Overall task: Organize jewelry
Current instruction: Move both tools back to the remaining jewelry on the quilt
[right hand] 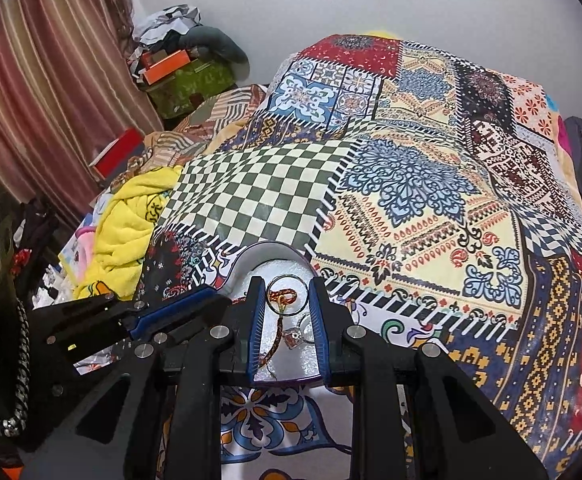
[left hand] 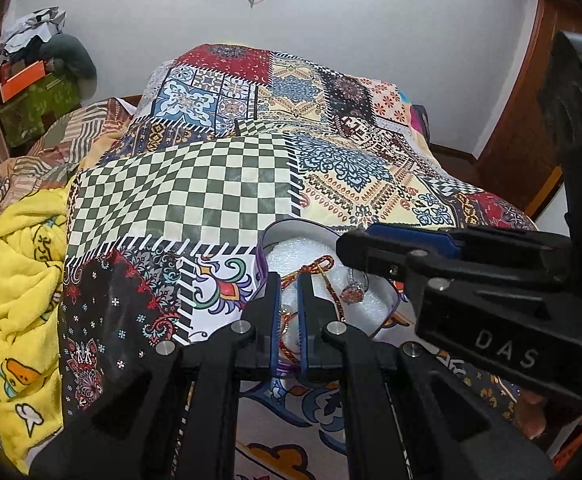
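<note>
Your jewelry sits in the box (right hand: pixel 247 264) on the quilt (right hand: pixel 411 208): a cord (right hand: pixel 281 295), a bangle (right hand: pixel 287 295) over it, a ring (right hand: pixel 297 336) nearer you. Your right gripper (right hand: pixel 287 292) brackets the bangle, jaws apart, holding nothing. Your left gripper (left hand: pixel 289 284) is narrowly parted around the cord, possibly pinching it. Lift now and the cord could drag the bangle out.

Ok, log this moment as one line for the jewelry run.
left tongs: nearly closed, braided cord in gap, grip unclear | right tongs: open over hoop and stone ring | site: foam-lined box on bedspread
</note>
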Demonstrator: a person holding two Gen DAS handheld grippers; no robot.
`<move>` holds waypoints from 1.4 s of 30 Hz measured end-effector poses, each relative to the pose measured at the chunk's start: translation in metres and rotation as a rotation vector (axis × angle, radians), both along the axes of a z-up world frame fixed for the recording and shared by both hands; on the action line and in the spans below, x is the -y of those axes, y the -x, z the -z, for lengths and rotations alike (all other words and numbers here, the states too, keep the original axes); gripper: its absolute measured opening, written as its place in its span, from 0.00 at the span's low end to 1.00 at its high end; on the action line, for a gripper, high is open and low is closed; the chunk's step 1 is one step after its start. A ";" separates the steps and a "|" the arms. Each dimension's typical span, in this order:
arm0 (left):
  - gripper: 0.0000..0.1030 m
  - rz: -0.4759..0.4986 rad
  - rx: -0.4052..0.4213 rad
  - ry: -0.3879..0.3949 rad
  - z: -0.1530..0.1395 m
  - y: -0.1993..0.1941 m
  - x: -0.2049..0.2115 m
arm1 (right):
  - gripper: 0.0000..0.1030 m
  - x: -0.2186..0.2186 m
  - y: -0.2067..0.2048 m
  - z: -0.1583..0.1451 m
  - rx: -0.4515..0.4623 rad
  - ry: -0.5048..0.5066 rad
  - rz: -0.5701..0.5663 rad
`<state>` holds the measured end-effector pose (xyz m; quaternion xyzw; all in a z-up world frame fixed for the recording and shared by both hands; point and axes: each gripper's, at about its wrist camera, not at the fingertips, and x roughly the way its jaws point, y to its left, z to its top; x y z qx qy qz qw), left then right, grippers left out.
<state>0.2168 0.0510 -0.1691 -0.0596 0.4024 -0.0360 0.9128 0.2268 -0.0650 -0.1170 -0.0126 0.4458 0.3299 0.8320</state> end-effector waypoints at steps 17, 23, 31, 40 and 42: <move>0.07 -0.017 -0.006 -0.004 -0.008 0.008 -0.006 | 0.20 0.007 0.005 -0.010 -0.015 -0.013 -0.001; 0.14 -0.012 0.008 -0.014 -0.022 0.014 -0.001 | 0.20 0.034 0.008 -0.023 0.004 -0.020 0.059; 0.22 0.032 0.016 -0.032 -0.035 0.017 0.023 | 0.20 0.082 0.014 -0.029 0.013 0.036 0.148; 0.27 0.123 -0.025 -0.046 -0.027 0.025 0.069 | 0.20 0.130 0.020 -0.011 -0.038 0.076 0.225; 0.27 0.139 -0.037 -0.047 -0.024 0.025 0.078 | 0.20 0.137 0.022 -0.004 -0.050 0.088 0.227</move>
